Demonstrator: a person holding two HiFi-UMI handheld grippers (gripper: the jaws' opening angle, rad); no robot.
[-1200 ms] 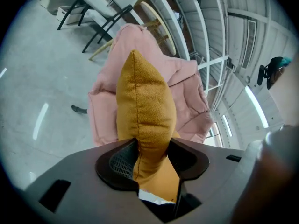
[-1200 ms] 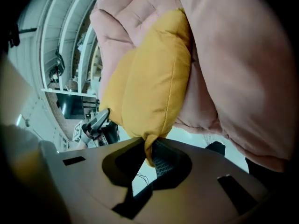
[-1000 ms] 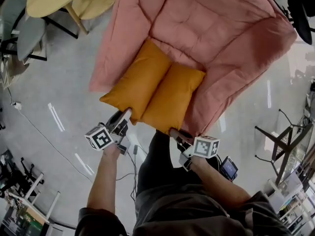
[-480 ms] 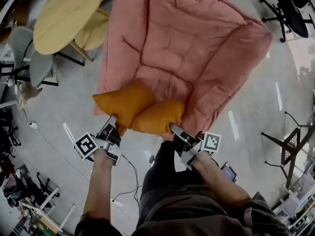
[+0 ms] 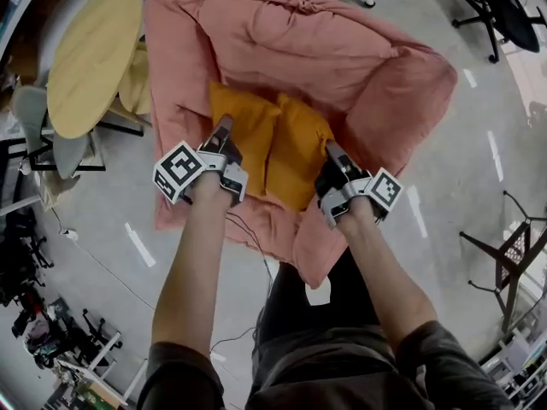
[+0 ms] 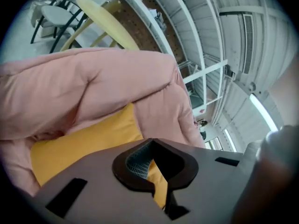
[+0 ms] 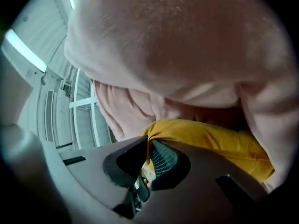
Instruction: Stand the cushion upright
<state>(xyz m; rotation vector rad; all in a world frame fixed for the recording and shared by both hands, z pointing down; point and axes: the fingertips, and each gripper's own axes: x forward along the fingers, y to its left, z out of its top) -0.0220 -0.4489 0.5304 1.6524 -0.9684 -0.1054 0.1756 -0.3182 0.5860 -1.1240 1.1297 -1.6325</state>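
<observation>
Leaning against the back of the pink armchair (image 5: 342, 49), the orange cushion (image 5: 256, 135) looks nearly upright, I judge, though creased down its middle and not yet let go. The left tongs (image 5: 224, 126), jaws just closed, pinch its left edge; the right tongs (image 5: 332, 149), pressed together on fabric, pinch its right edge.

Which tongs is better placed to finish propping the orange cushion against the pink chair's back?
Probably left. The left tongs grip the cushion with open room beside them; the right tongs, also gripping, are crowded by the pink chair's side.
</observation>
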